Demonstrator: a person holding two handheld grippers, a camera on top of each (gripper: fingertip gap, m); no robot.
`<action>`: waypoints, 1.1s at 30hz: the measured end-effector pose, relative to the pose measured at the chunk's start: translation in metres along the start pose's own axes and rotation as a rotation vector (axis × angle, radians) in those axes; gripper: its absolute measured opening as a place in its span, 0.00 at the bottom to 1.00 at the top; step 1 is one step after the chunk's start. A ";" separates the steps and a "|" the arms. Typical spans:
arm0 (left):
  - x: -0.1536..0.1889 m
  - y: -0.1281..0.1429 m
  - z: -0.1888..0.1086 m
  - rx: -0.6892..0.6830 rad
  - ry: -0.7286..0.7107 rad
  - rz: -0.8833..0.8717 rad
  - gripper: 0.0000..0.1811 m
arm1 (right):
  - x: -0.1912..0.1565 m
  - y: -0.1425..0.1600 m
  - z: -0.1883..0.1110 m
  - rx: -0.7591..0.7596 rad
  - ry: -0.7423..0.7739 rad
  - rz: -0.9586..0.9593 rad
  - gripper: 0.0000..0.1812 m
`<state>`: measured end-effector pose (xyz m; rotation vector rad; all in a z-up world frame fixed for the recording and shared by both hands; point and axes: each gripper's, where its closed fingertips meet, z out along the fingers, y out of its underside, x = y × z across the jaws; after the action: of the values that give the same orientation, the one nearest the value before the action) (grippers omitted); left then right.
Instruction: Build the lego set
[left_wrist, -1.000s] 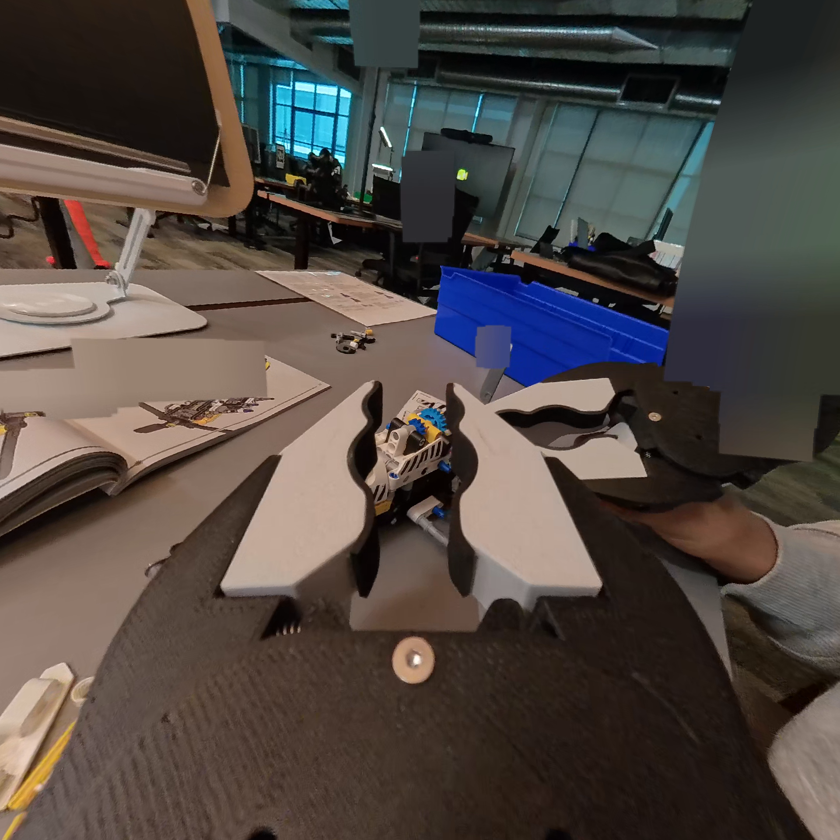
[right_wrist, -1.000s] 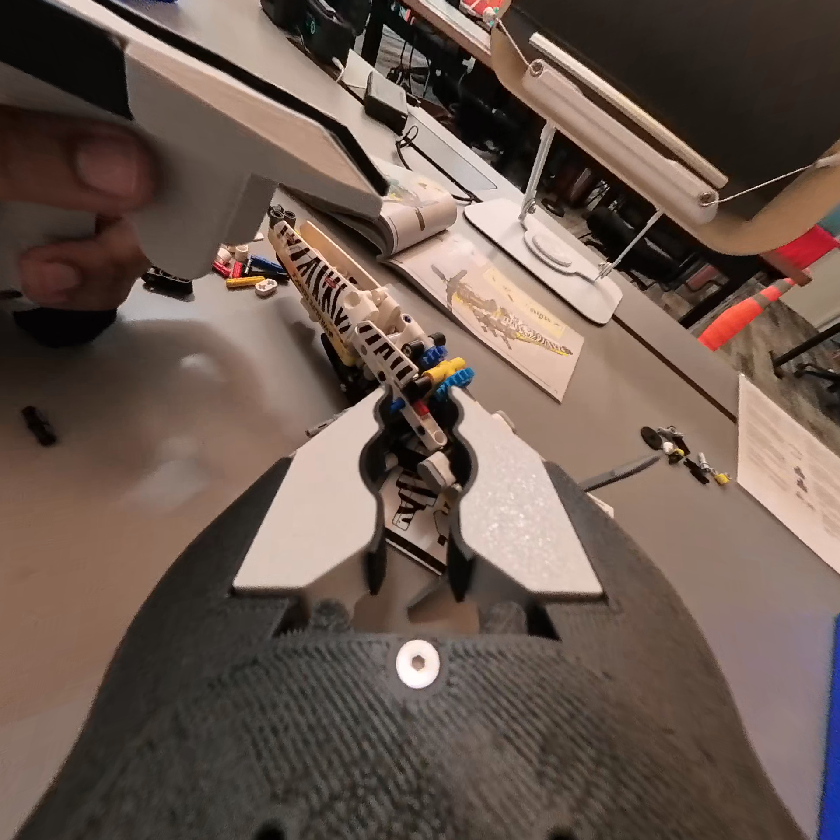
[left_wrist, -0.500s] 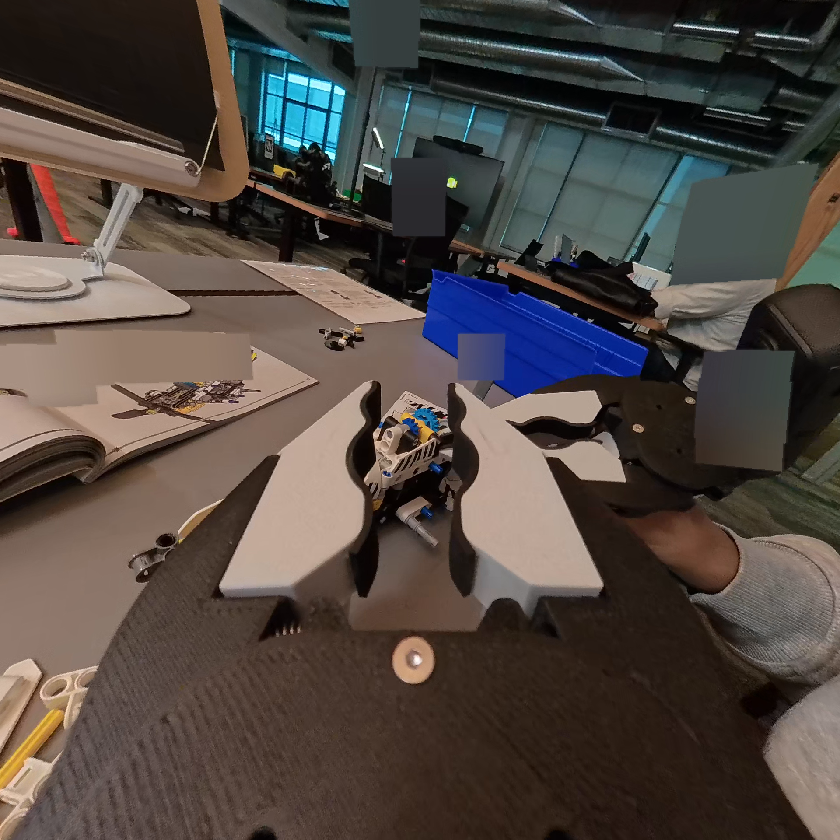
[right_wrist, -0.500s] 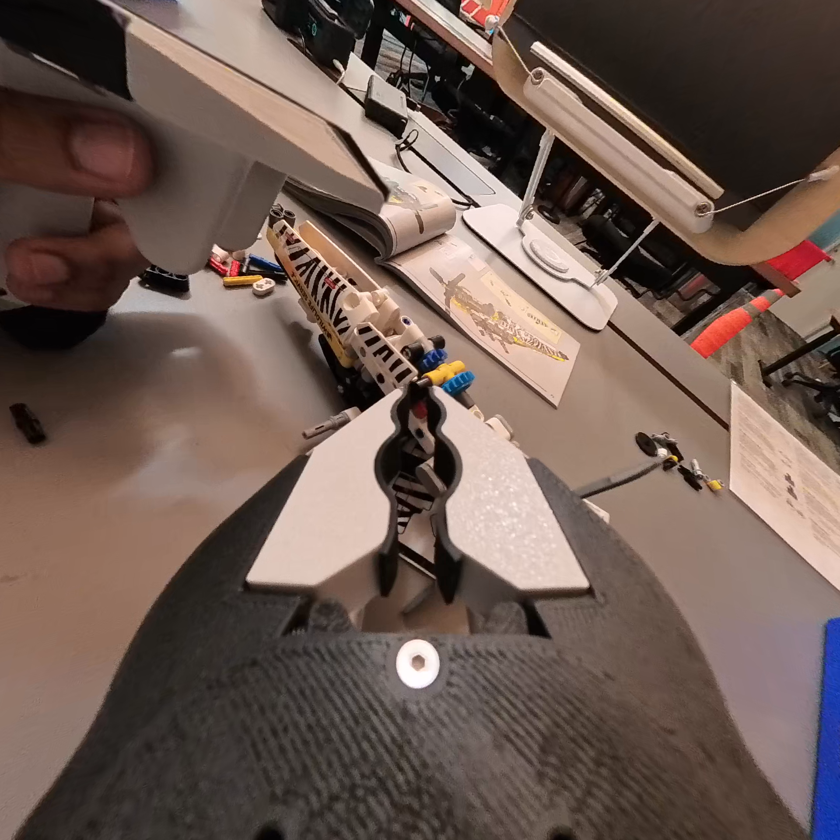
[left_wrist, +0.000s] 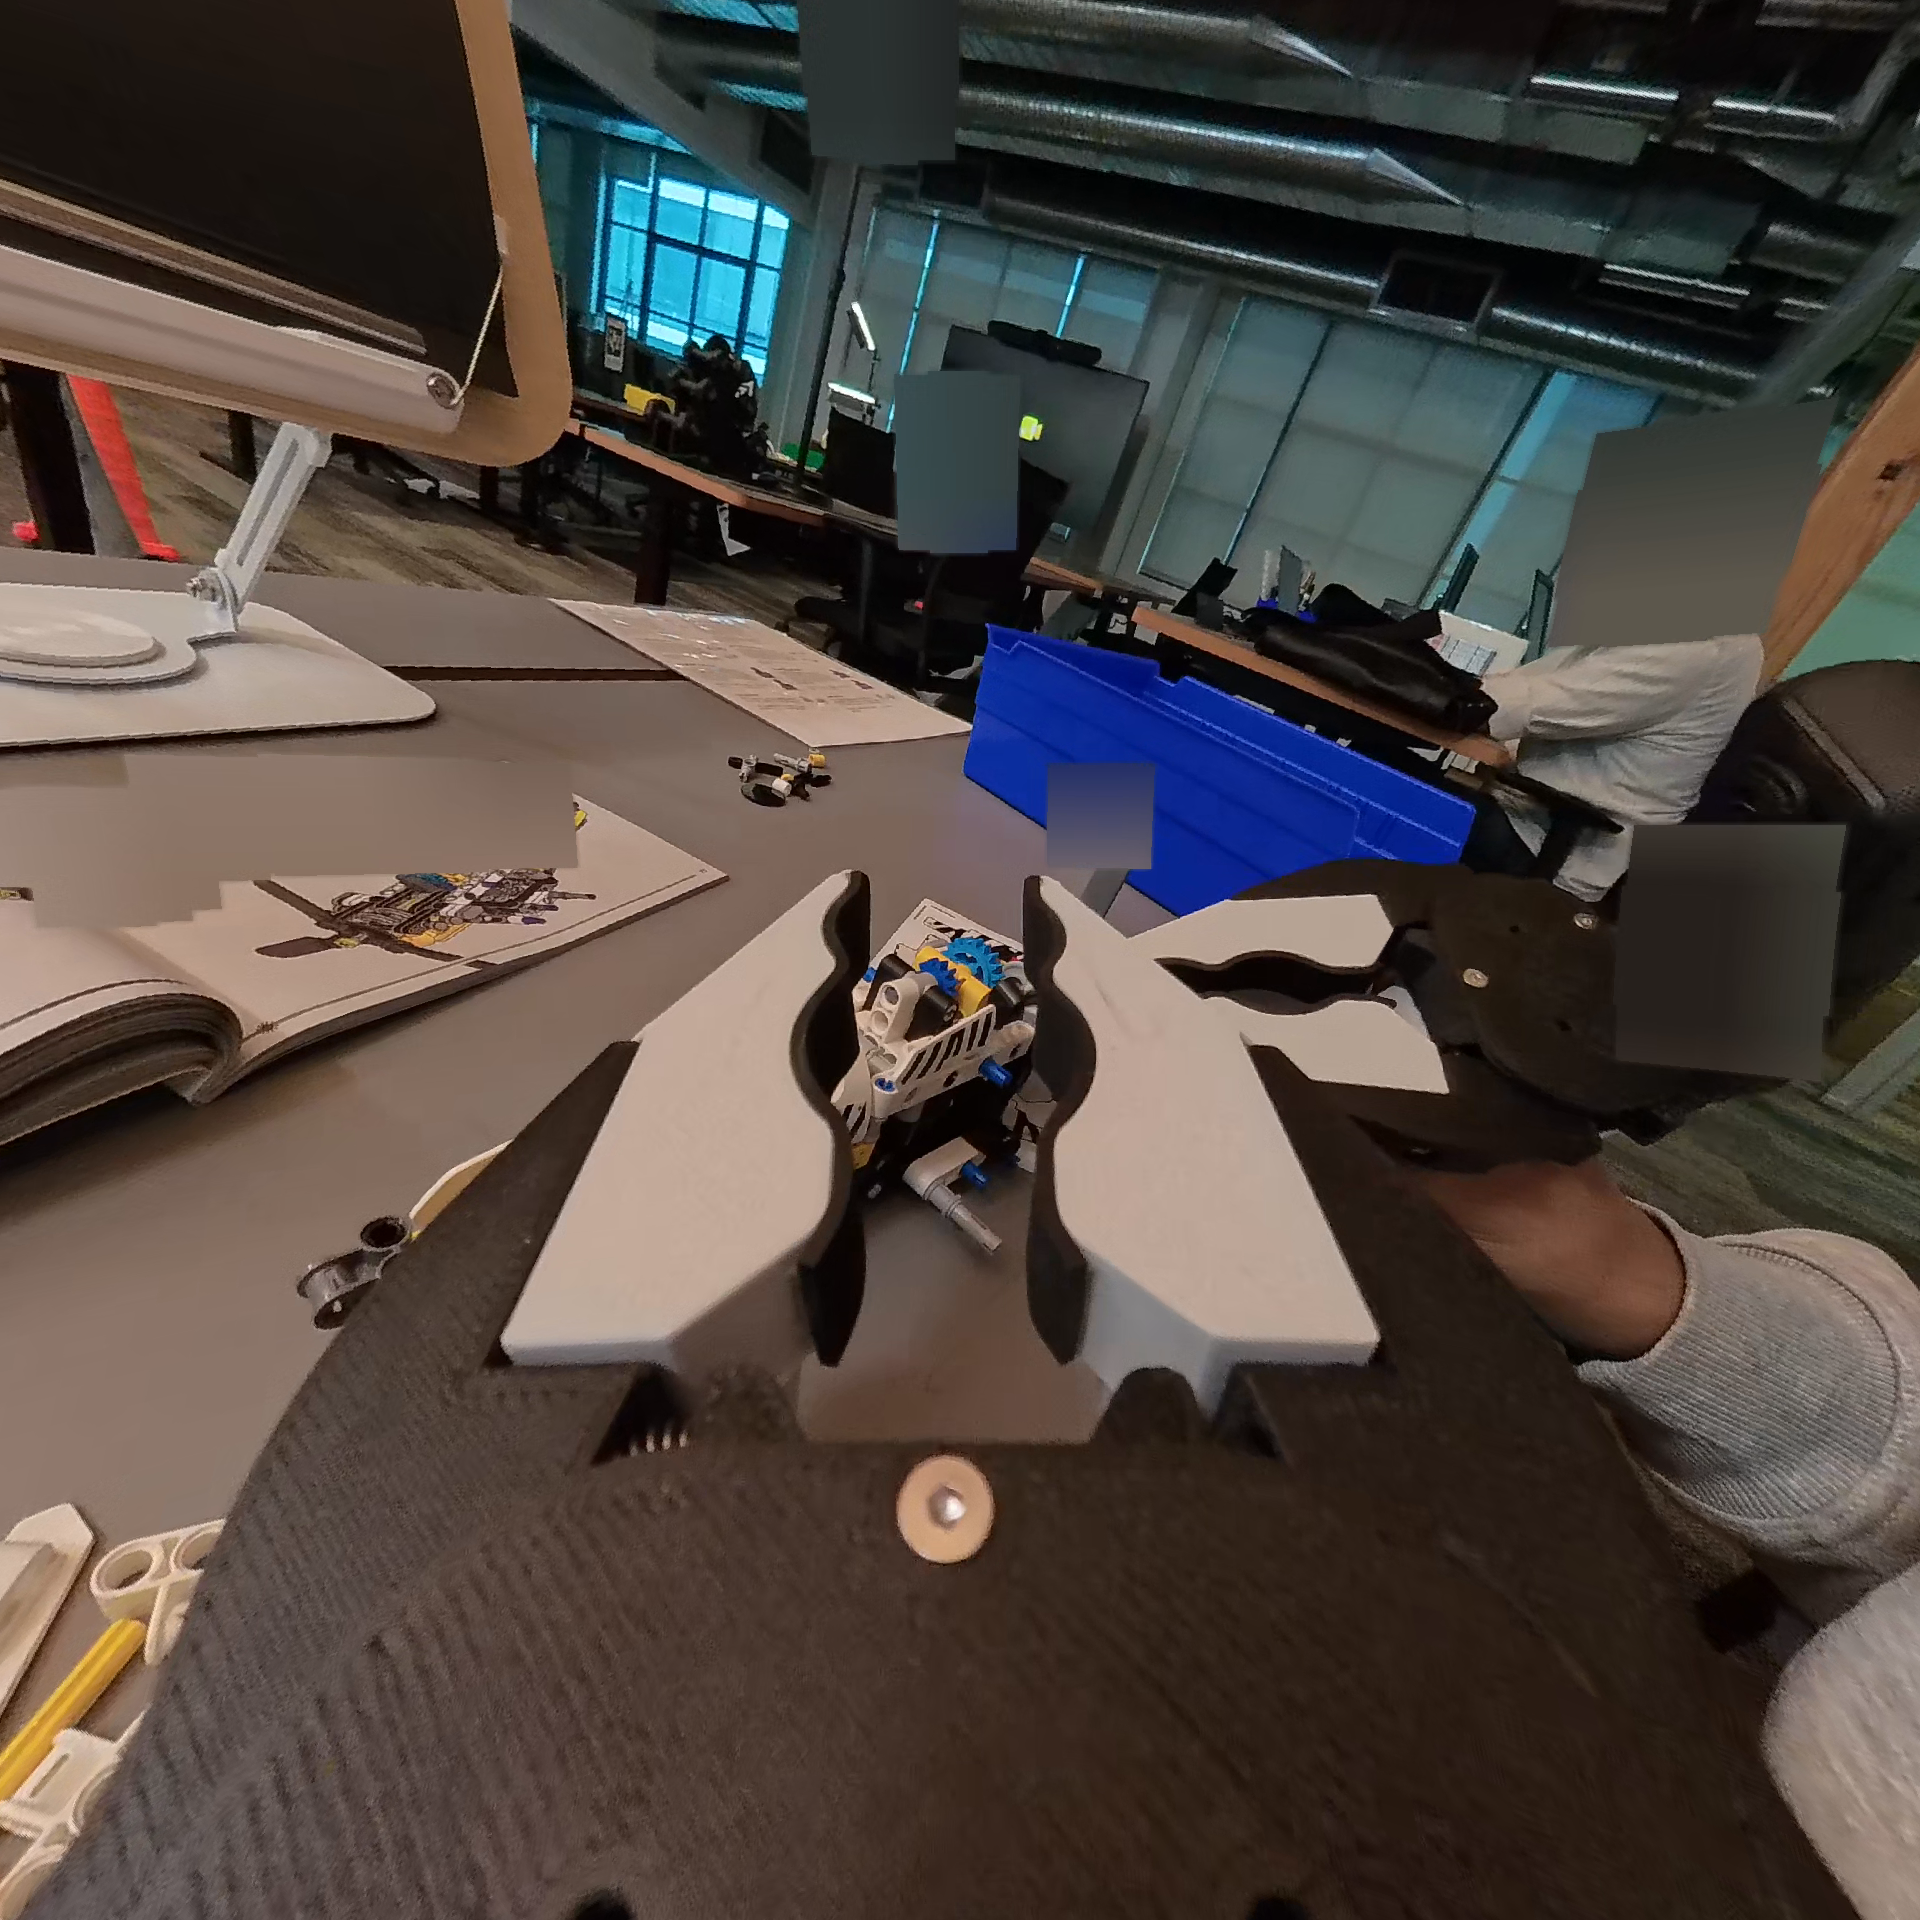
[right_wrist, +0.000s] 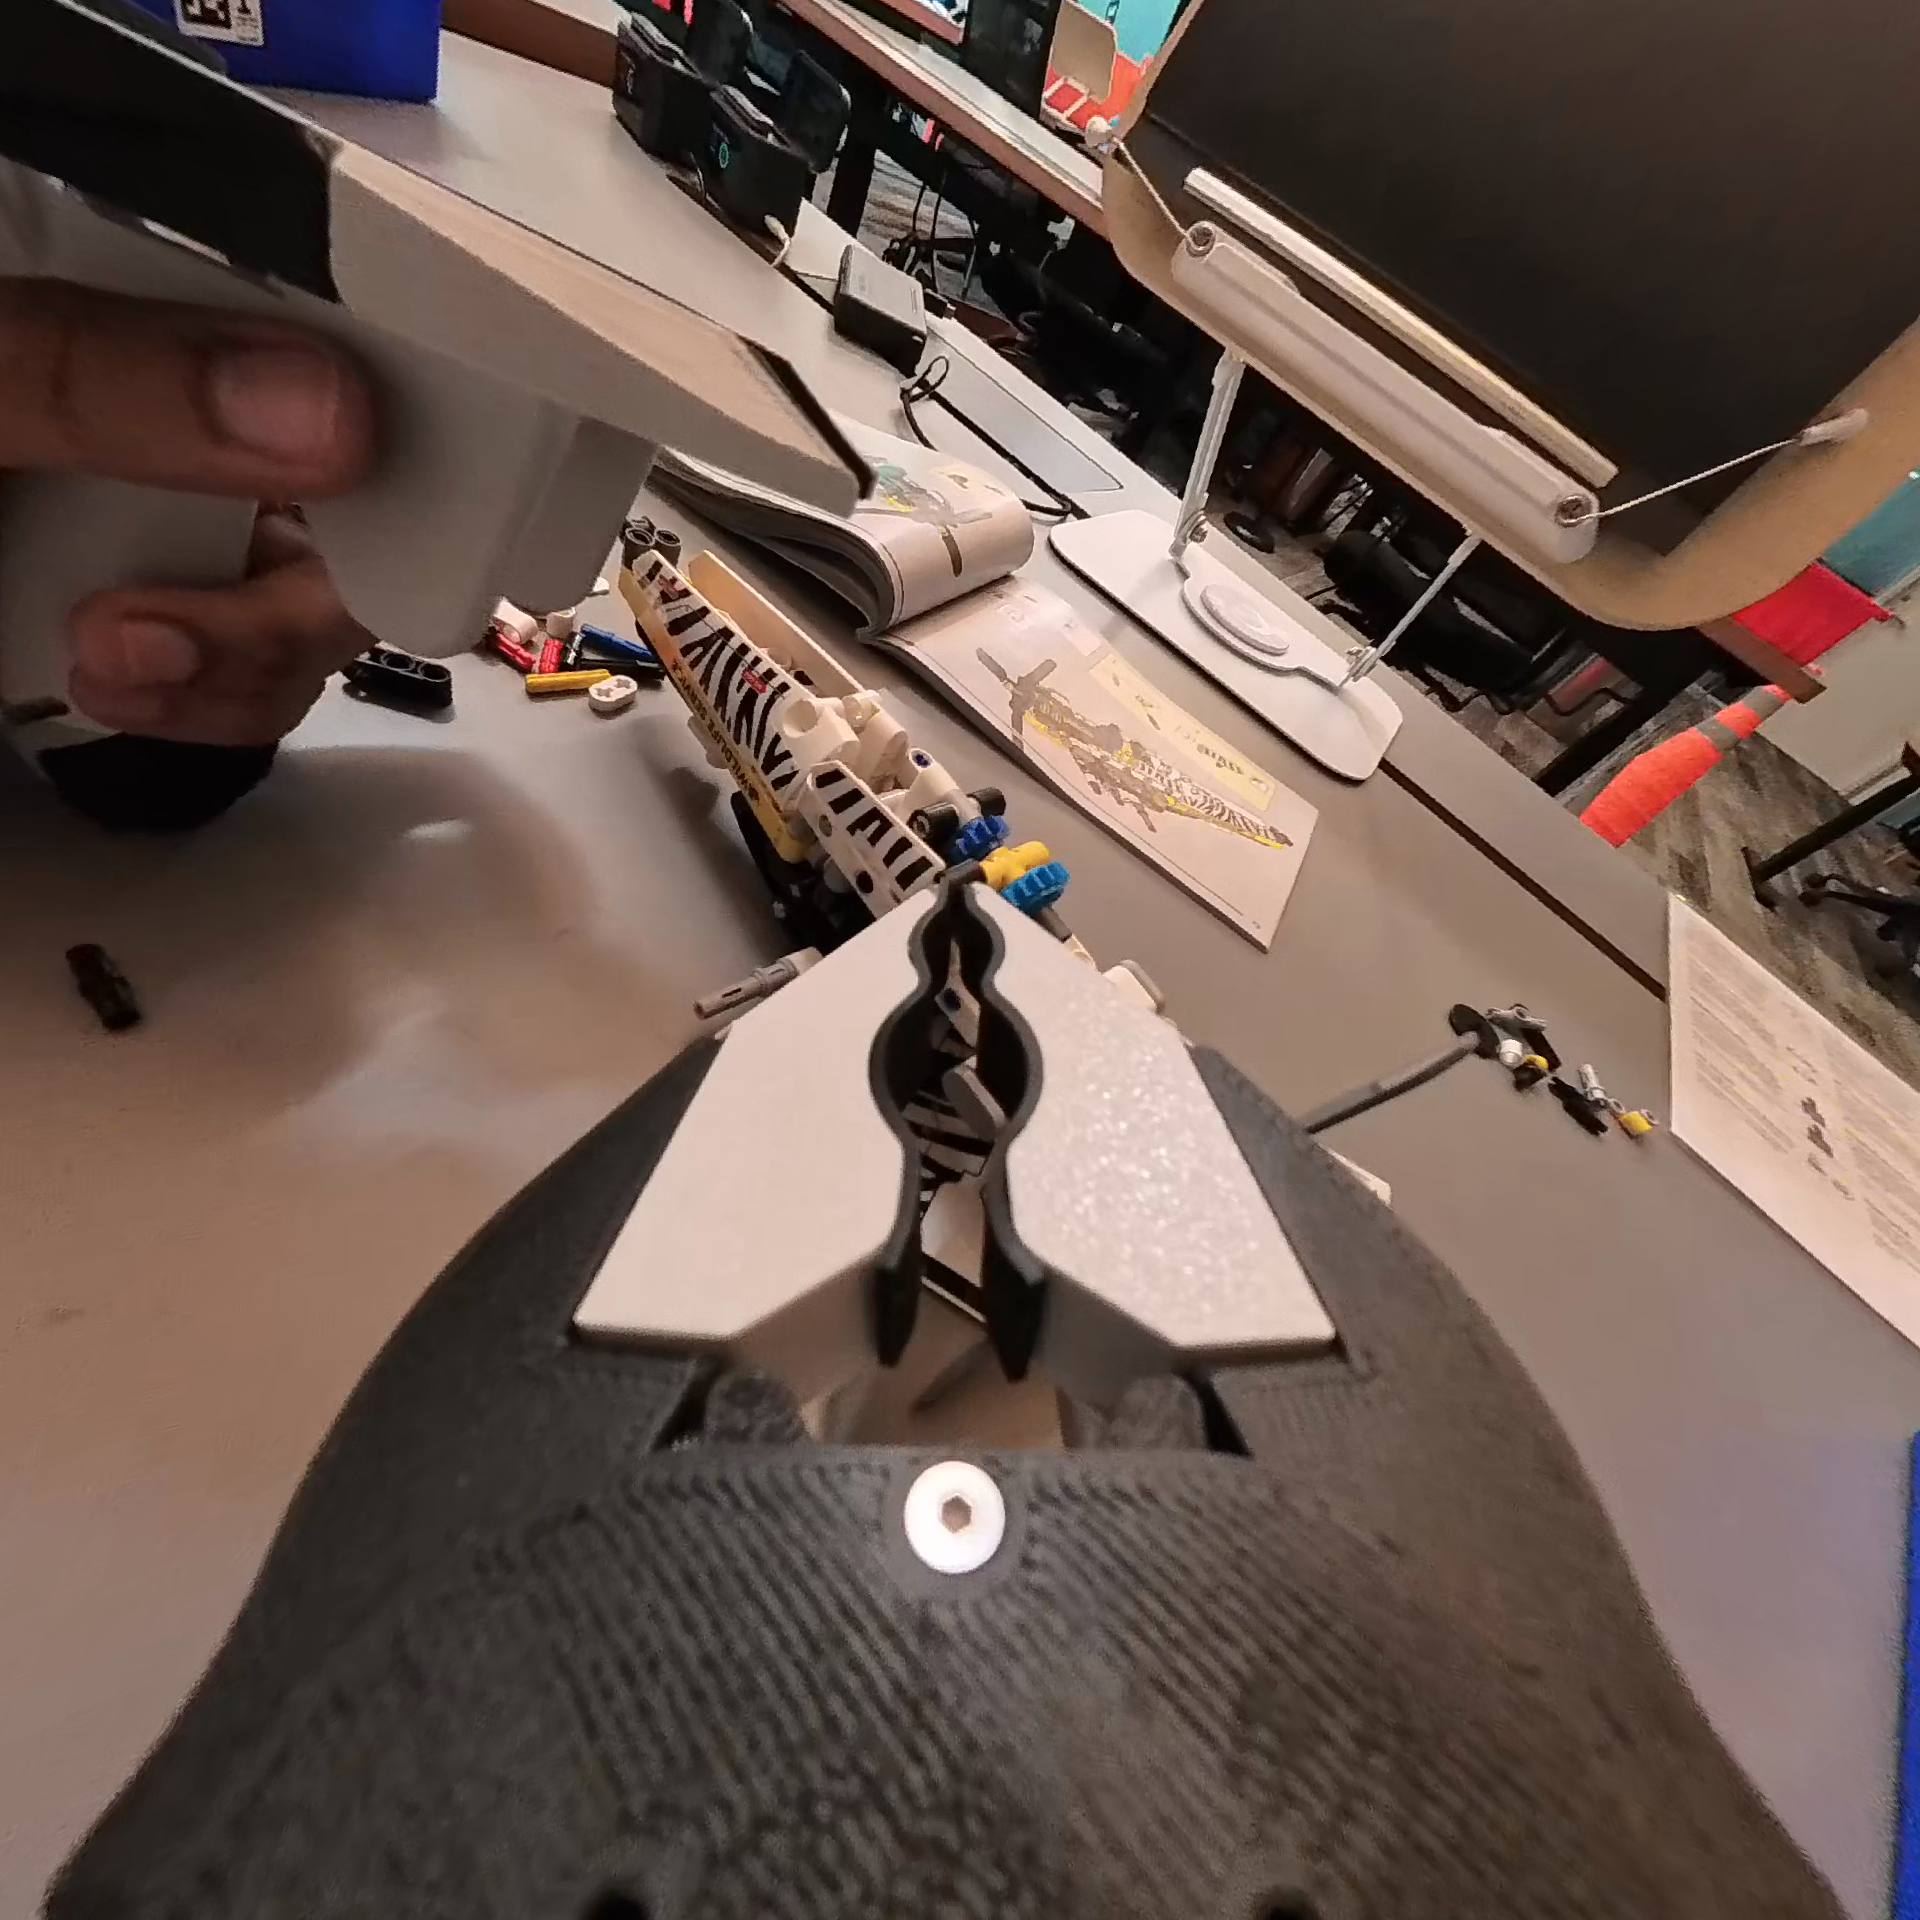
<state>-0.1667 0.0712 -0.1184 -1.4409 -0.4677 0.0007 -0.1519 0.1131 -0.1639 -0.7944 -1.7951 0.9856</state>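
Since a second ago my right gripper (right_wrist: 961, 914) has narrowed, its tips nearly meeting around the model's (right_wrist: 790, 748) near end on the tabletop (right_wrist: 312, 1039); whether it grips I cannot tell. Left gripper (left_wrist: 943, 914), spread, frames the model's geared end ahead. Step, probably: steadying; next, seat a part squarely.

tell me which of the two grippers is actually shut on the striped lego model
The right gripper: its tips are pinched together on the zebra-striped model. The left gripper is open, its fingers parted with the model showing between them.
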 end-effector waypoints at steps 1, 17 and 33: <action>0.000 0.000 0.000 0.000 0.002 0.001 0.15 | 0.000 -0.001 -0.001 0.006 0.000 0.000 0.00; 0.045 0.015 0.003 -0.083 0.297 -0.105 0.13 | 0.001 -0.042 -0.042 0.356 -0.274 0.408 0.00; 0.022 -0.002 -0.004 0.025 0.219 -0.174 0.10 | -0.088 0.014 -0.028 -0.227 -0.517 0.317 0.14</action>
<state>-0.1464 0.0735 -0.1101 -1.3535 -0.4095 -0.2866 -0.0917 0.0541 -0.2046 -1.0574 -2.3001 1.2944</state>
